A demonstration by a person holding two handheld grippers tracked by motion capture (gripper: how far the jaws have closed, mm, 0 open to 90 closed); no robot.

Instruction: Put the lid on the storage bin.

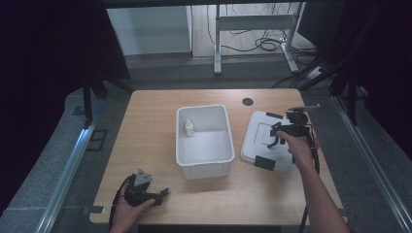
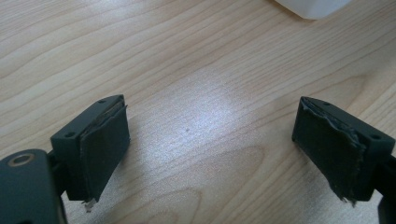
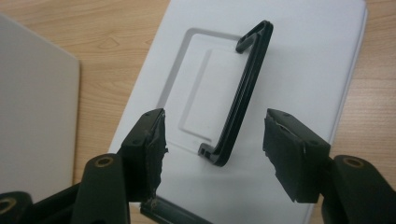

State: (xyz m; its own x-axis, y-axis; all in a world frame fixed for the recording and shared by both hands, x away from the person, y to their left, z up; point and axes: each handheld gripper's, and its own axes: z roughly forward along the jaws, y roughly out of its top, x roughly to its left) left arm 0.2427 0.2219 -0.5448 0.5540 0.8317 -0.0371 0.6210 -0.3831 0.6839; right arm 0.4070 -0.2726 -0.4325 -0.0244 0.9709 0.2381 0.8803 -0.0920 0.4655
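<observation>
The wooden tabletop (image 1: 145, 141) carried an open white bin (image 1: 204, 150) at its middle and a white lid (image 1: 265, 145) just beside it.

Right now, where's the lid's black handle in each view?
High view: black handle on the white lid, right of the bin.
Left gripper view: not in it.
Right gripper view: centre, raised between the open jaws.
Shared landmark: the lid.
</observation>
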